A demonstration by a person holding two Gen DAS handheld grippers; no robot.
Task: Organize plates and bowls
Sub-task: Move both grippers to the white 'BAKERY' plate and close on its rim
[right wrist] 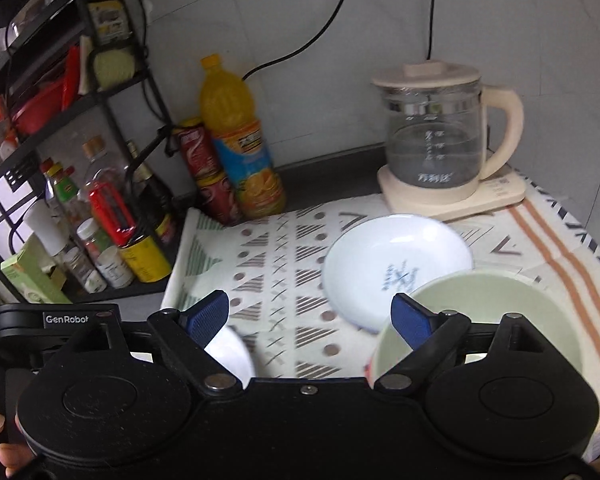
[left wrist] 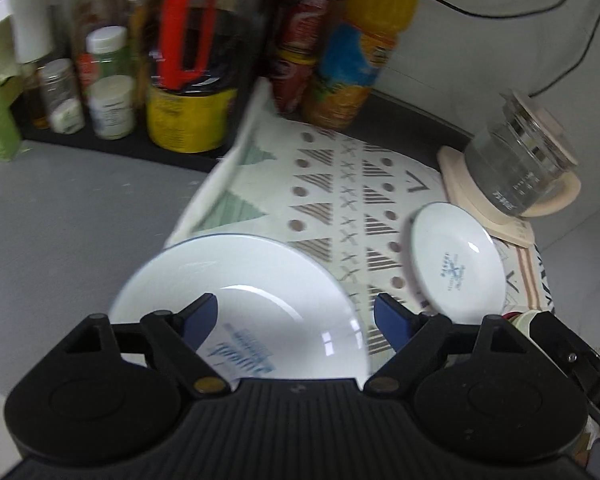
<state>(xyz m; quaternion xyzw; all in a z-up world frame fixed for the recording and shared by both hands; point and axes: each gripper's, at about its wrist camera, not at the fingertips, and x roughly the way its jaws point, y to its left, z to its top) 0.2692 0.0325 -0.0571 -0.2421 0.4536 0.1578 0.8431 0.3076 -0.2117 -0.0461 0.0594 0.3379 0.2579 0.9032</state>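
While both grippers hang above the patterned cloth (right wrist: pixel 284 248), each has its blue pads spread wide with nothing between them: the left gripper (left wrist: pixel 296 320) sits over the large white plate (left wrist: pixel 260 280), which lies empty at the cloth's near left edge, and the right gripper (right wrist: pixel 310 320) sits over bare cloth, with the pale green bowl (right wrist: pixel 500 304) just under its right finger. That bowl looks empty, though the gripper covers part of it. Just beyond, the small white plate (right wrist: pixel 396 260) rests on the cloth, holding only its blue printed mark, its near edge hidden behind the bowl's rim. Farther back, a glass kettle (right wrist: pixel 436 136) with its cream lid on stands on its base; I cannot tell whether it holds water. By the wall stand an orange juice bottle (right wrist: pixel 236 136), nearly full, and stacked red cans (right wrist: pixel 208 172), while jars and bottles crowd the rack (right wrist: pixel 100 100) at left.
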